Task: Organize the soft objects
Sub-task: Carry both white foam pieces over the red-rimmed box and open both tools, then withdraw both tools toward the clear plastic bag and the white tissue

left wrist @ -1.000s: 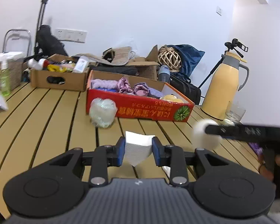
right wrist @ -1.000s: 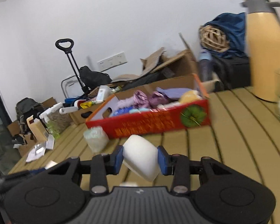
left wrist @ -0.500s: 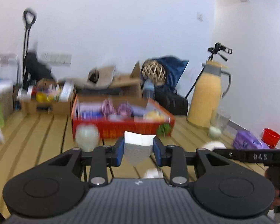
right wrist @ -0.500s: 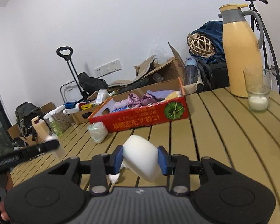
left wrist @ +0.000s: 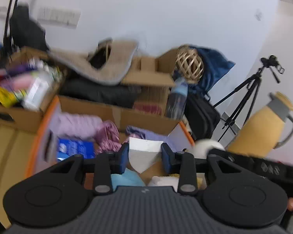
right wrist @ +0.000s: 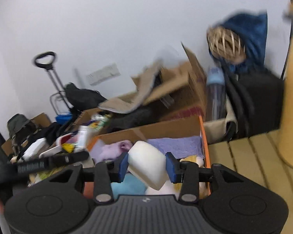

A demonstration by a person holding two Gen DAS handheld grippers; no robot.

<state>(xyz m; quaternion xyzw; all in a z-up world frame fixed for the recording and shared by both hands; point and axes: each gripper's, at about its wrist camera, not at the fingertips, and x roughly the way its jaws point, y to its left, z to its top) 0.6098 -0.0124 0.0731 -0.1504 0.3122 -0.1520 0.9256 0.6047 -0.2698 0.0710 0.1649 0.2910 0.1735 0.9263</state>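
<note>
The left gripper carried a folded white tissue, flat and pointed at its lower end, between its blue pads; its jaws were opening, yet the tissue still sat between them with both edges against the pads. The right gripper was clamped on a white sponge block, smooth with rounded corners and tilted so one end hung down toward the camera. Both things hung over the open cardboard box with the orange rim, which already held a lilac knitted cloth, a pink crumpled cloth, a blue packet, a purple towel along the far side, a light blue soft piece and a yellow and white plush near the front. In the left wrist view the sponge showed as a white round shape beside the black bar of the other gripper. The box stood on a slatted yellow wooden surface, with a tall yellow thermos jug at the right. Behind it lay more cardboard boxes, a wicker ball on blue fabric, a water bottle, a black bag, a camera tripod, a trolley handle and a plain white wall with a socket strip. Much of the clutter was blurred.
</note>
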